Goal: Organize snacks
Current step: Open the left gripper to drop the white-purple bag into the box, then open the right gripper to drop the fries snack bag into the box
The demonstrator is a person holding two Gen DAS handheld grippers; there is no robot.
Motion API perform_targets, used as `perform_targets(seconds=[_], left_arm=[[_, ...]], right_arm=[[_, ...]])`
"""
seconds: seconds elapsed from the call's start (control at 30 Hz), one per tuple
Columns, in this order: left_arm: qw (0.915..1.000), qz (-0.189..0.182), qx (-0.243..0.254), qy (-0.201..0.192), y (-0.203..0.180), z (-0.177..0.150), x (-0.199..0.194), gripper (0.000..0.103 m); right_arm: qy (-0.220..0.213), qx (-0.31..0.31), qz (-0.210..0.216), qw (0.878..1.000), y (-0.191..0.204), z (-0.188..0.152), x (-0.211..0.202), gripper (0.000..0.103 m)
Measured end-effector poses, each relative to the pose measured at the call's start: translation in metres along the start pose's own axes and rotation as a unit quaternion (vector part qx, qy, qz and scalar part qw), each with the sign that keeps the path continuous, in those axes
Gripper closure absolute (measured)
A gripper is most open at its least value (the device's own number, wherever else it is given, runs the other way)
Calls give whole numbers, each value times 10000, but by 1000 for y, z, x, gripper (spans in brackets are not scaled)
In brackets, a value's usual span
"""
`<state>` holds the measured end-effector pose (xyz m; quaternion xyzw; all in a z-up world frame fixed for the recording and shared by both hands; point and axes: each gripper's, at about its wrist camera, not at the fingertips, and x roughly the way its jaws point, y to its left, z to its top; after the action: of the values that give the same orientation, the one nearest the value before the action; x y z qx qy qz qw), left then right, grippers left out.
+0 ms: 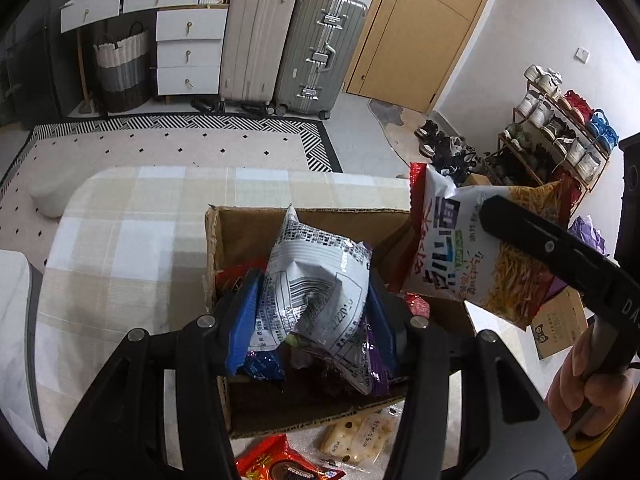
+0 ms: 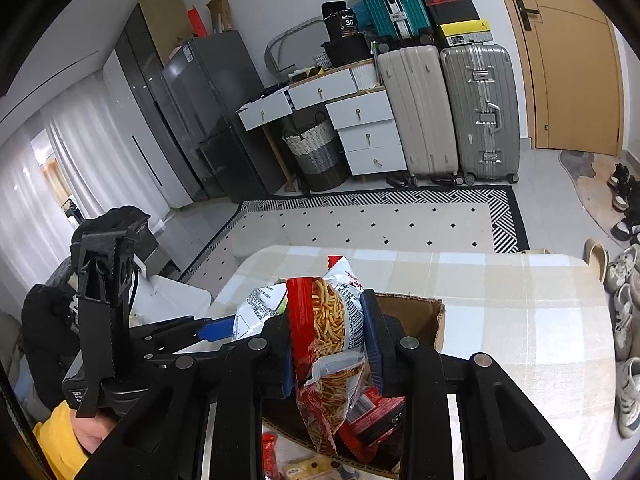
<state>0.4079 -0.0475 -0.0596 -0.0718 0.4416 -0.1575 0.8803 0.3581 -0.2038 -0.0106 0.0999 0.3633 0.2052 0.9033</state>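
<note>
Left gripper (image 1: 312,312), in its own wrist view, pinches a silver snack bag (image 1: 316,292) between blue pads, holding it above the open cardboard box (image 1: 248,232). Ahead and to its right, the right gripper (image 1: 486,216) carries a noodle snack bag (image 1: 472,248) over the box's right wall. Below the claw, loose crackers (image 1: 356,436) and a red packet (image 1: 280,464) lie on the checked tablecloth (image 1: 120,248). The silver bag shows a stamped code, partly legible as "222D"; the noodle bag bears large Chinese characters.

Right gripper (image 2: 330,344), in its view, clamps the noodle snack bag, digits "635300" visible, directly over the box. Both bags hang close together, so I judge they could collide, or a crumpled bag could slip outside the box.
</note>
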Motion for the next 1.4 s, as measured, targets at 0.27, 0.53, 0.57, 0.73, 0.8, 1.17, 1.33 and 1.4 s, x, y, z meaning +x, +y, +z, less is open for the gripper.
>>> perform_targets(seconds=[0.27,0.53,0.57,0.73,0.8,1.17,1.33,1.4], left_arm=[[10000,8,29,51,5,9,31,52],[9998,78,168,59,8,2,32,36],[9998,94,160,40,9,2,32,35],[9998,134,175,-32,11,-9,13,35],[9997,148,164,-37,14,-12,7,34],[9995,215,210,-48,11,-23,-18,34],[9994,240,245,-66,7,-28,-31,33],[9994,238,252,-81,6,-30,-37,33]], right_arm=[[-8,52,-36,10000,-8,-1,5,75],[-49,-442,-395,9982,6,-4,7,75],[-40,-474,-428,9980,7,-5,9,75],[26,-559,-520,9971,10,-7,16,75],[25,-642,-632,9959,12,-7,21,75],[-4,-1253,-1064,9864,31,-18,33,72],[-22,-1188,-895,9889,37,-18,27,70],[-57,-1211,-858,9889,40,-19,22,70]])
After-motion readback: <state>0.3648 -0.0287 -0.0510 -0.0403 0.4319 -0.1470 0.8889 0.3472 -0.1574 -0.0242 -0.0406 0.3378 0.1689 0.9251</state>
